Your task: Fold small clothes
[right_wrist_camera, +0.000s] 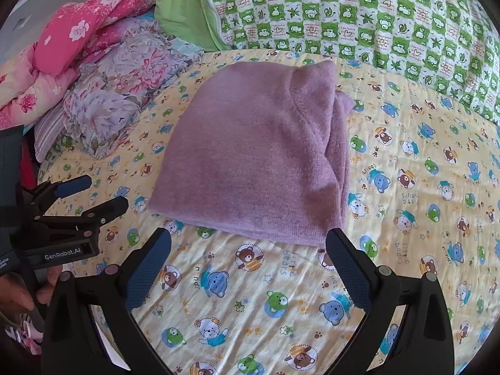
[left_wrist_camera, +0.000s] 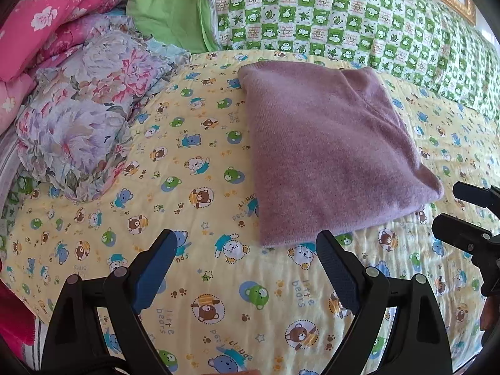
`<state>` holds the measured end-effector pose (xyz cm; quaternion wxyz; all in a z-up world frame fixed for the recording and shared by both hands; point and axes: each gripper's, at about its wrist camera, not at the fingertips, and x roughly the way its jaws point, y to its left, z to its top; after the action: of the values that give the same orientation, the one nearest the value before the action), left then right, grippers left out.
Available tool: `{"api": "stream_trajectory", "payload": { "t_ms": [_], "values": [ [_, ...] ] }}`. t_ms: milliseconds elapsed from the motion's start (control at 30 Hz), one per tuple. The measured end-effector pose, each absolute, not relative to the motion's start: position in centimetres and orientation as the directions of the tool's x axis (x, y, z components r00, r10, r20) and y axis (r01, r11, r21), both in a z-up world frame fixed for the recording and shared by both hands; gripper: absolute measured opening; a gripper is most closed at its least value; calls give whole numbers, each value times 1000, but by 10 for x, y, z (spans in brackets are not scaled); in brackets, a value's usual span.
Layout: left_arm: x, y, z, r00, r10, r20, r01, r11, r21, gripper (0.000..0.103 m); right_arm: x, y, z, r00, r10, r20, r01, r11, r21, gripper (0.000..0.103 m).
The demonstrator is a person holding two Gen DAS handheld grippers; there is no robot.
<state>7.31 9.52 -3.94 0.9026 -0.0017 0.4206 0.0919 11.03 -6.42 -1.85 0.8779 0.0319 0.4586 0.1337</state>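
A purple knit garment (left_wrist_camera: 328,153) lies folded into a compact rectangle on the yellow bear-print sheet (left_wrist_camera: 193,187); it also shows in the right wrist view (right_wrist_camera: 256,162). My left gripper (left_wrist_camera: 247,243) is open and empty, just short of the garment's near edge. My right gripper (right_wrist_camera: 248,240) is open and empty at the garment's near edge, its right fingertip (right_wrist_camera: 337,240) close to the near right corner. The right gripper shows at the right edge of the left wrist view (left_wrist_camera: 453,209). The left gripper shows at the left of the right wrist view (right_wrist_camera: 93,193).
A floral lilac bundle (left_wrist_camera: 81,125) and pink floral bedding (left_wrist_camera: 47,25) are piled at the left. A green pillow (left_wrist_camera: 168,6) and a green-and-white checked quilt (left_wrist_camera: 343,15) lie along the back. A hand (right_wrist_camera: 18,293) holds the left gripper.
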Motion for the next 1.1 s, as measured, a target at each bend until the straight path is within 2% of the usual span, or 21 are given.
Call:
{"api": "stream_trajectory", "payload": {
  "t_ms": [1100],
  "values": [
    [78, 93, -34, 639, 165, -751, -169, 983, 72, 92, 116, -64, -11, 571, 263, -778, -182, 964, 192, 99]
  ]
}}
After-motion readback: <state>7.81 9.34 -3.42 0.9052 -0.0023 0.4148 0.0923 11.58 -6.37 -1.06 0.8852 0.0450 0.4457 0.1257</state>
